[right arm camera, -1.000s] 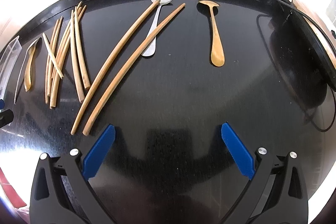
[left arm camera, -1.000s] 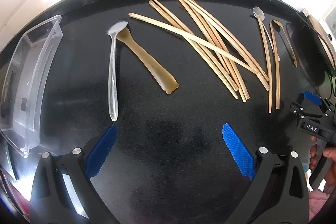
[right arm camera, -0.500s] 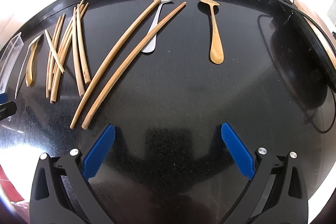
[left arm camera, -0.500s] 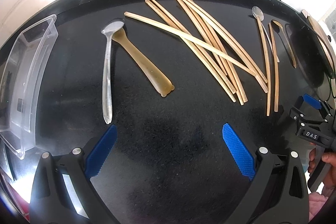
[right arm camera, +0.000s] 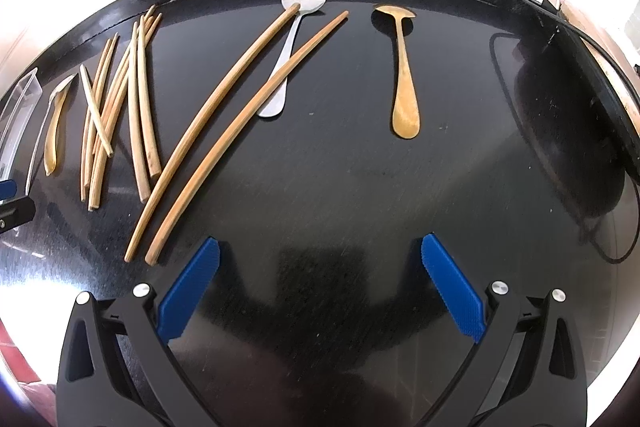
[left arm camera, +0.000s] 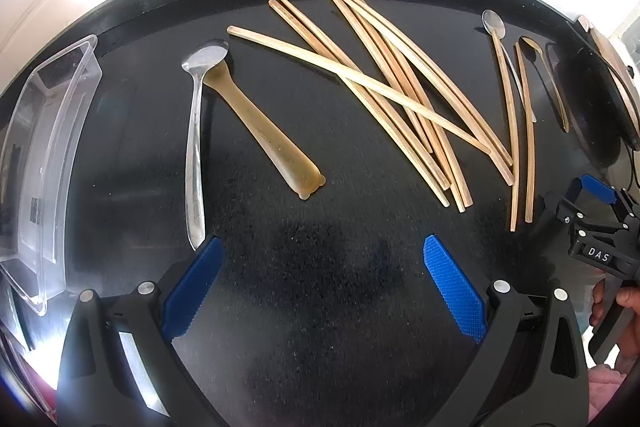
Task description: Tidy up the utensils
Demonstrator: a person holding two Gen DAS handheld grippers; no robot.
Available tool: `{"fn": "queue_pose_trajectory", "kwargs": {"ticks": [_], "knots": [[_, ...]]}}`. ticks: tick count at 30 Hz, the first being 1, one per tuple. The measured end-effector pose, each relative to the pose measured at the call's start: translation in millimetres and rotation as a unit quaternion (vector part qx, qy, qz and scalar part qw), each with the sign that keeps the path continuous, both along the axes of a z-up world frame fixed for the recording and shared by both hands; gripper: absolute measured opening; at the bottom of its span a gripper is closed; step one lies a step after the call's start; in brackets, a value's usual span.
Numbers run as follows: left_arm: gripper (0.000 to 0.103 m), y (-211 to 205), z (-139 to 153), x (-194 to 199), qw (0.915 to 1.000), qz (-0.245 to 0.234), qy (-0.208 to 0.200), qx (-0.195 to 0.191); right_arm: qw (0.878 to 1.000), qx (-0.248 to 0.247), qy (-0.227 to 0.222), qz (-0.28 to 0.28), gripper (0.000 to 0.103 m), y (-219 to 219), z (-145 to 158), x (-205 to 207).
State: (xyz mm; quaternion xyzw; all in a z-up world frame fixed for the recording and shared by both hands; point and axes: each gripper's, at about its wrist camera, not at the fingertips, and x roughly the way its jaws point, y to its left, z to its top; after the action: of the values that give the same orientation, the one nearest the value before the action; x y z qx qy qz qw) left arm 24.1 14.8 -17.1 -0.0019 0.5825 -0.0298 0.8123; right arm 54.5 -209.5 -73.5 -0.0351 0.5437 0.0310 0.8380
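In the left wrist view a steel spoon (left arm camera: 195, 147) and an amber spoon (left arm camera: 264, 131) lie side by side on the black table, right of a clear plastic tray (left arm camera: 44, 155). Several wooden chopsticks (left arm camera: 400, 87) lie crossed in a heap to the right. My left gripper (left arm camera: 320, 283) is open and empty, its left pad near the steel spoon's handle tip. In the right wrist view two long chopsticks (right arm camera: 224, 131) cross a steel spoon (right arm camera: 292, 39), and a golden spoon (right arm camera: 404, 75) lies alone further right. My right gripper (right arm camera: 320, 287) is open and empty, short of them.
A black round appliance (right arm camera: 580, 115) with a cord sits at the table's right edge. The chopstick heap (right arm camera: 116, 107) and the clear tray (right arm camera: 16, 107) show at the right wrist view's left. A hand (left arm camera: 616, 311) holds the other gripper at the left wrist view's right edge.
The left gripper has drifted left and forward, so the steel spoon's handle now ends by its left pad. The right gripper has barely moved.
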Motion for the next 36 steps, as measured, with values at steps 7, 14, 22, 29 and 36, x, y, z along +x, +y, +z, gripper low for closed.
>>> {"fn": "queue_pose_trajectory", "kwargs": {"ticks": [7, 14, 22, 29, 36], "knots": [[0.098, 2, -6, 9, 0.9999, 0.002, 0.010, -0.001, 1.000, 0.001, -0.006, -0.009, 0.098, -4, 0, 9], [0.098, 6, -15, 20, 0.9998, 0.004, 0.019, -0.001, 1.000, 0.001, -0.007, -0.022, 0.098, -14, 1, 25], [0.098, 34, -28, 41, 0.9987, 0.041, 0.029, -0.008, 0.999, 0.000, 0.009, -0.052, 0.098, -41, 2, 66], [0.098, 50, -36, 70, 0.9982, 0.053, 0.015, 0.023, 0.998, 0.000, 0.020, -0.065, 0.098, -58, 3, 109], [0.098, 67, -40, 92, 0.9972, 0.069, 0.015, 0.025, 0.997, 0.000, 0.021, -0.077, 0.098, -61, 5, 148]]}}
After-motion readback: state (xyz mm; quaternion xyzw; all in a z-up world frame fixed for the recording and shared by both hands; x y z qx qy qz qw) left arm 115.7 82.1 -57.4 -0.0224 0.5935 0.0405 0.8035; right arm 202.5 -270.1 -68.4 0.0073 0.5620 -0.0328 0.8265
